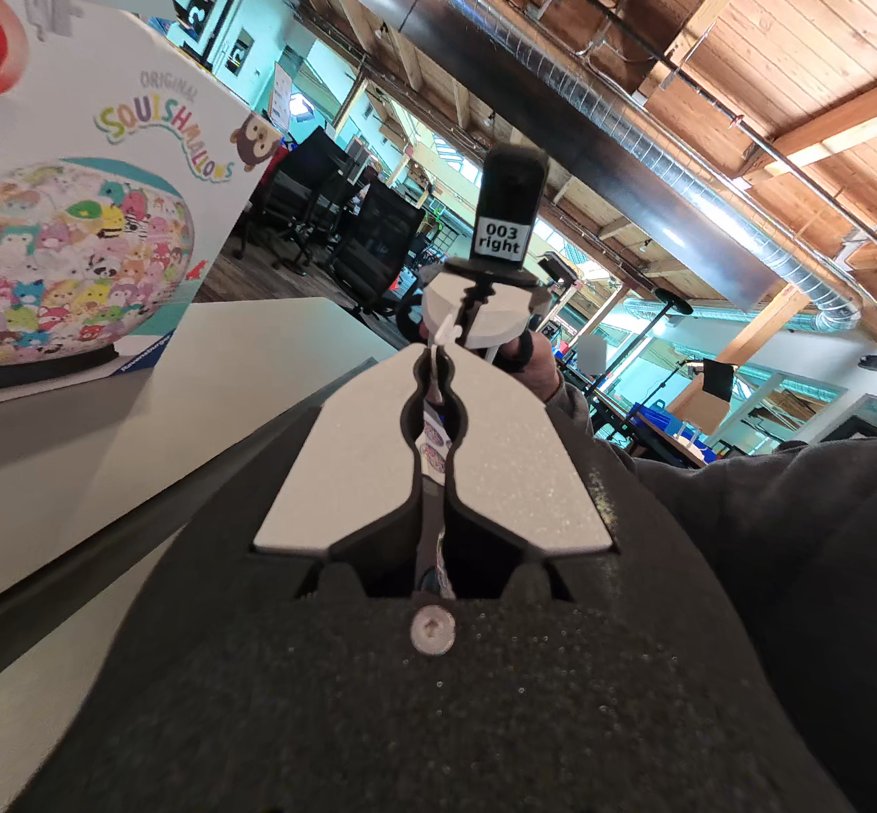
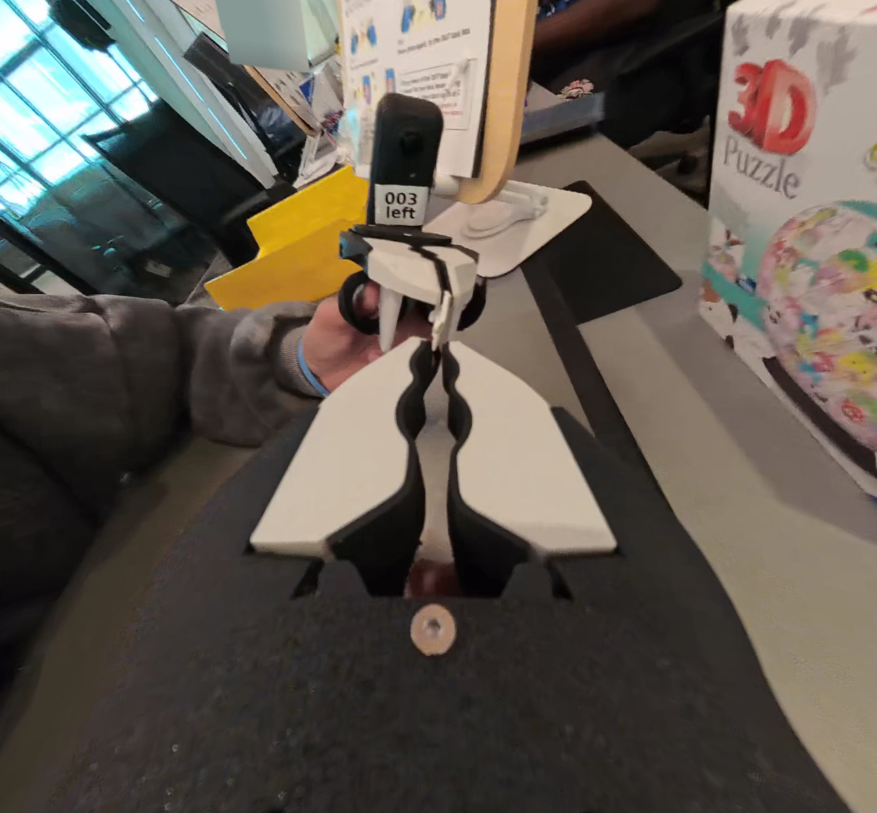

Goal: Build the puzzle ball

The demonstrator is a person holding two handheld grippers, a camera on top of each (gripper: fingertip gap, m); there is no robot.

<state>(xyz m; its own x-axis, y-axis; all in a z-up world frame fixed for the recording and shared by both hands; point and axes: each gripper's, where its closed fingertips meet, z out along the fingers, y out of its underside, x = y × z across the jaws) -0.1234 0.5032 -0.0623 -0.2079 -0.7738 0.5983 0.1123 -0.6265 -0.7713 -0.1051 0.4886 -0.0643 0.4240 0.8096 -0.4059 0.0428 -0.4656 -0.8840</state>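
My left gripper (image 1: 434, 351) is shut on a thin puzzle piece (image 1: 434, 439), seen edge-on with coloured print between the fingers. My right gripper (image 1: 467, 311) faces it tip to tip, with a white puzzle piece (image 1: 446, 331) sticking out of its jaws and touching the left tips. In the right wrist view my right gripper (image 2: 433, 346) is shut on a thin pale piece (image 2: 434, 482). The left gripper (image 2: 439, 282) points back at it, its white piece (image 2: 443, 315) meeting the right tips. Both grippers are held above the table.
The puzzle box (image 1: 95, 221) with the ball picture stands on the grey table (image 1: 237, 363), and also shows at right in the right wrist view (image 2: 797, 244). An instruction board on a white stand (image 2: 427, 31), a black mat (image 2: 612, 258), a yellow bin (image 2: 294, 249) and a seated person (image 2: 617, 7) lie beyond. My left and right fingertips are right by each other.
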